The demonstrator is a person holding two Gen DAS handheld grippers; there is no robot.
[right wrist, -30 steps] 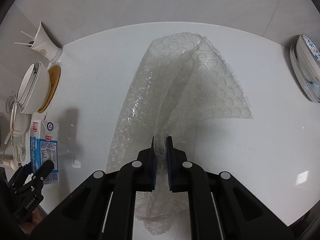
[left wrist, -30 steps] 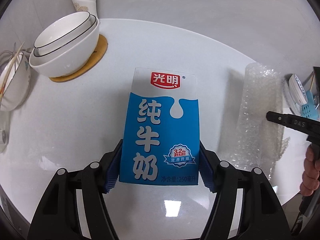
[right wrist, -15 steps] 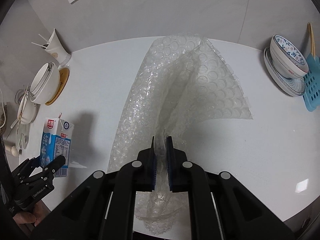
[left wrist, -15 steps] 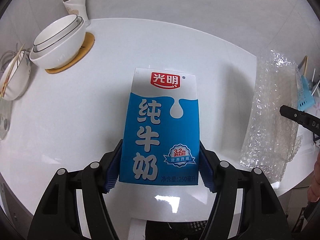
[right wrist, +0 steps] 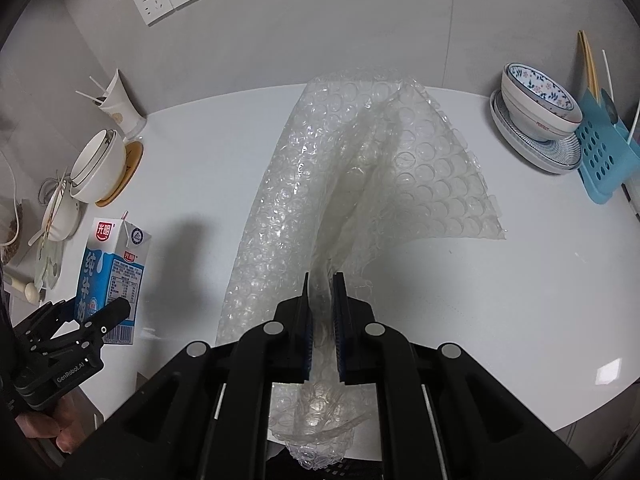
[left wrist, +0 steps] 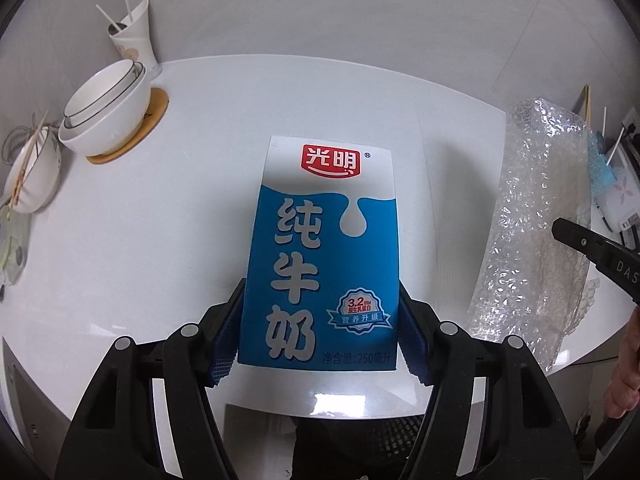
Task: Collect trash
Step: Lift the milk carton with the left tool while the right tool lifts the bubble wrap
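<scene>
Trash in hand: milk carton clamped in left tool; bubble wrap pinched in right tool, at carton's 3 o'clock. Disposal pending; bin unseen.

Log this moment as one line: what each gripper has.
left gripper: shut on milk carton | right gripper: shut on bubble wrap | both items lifted off the table

Stacked bowls, paper cup, blue rack
</scene>
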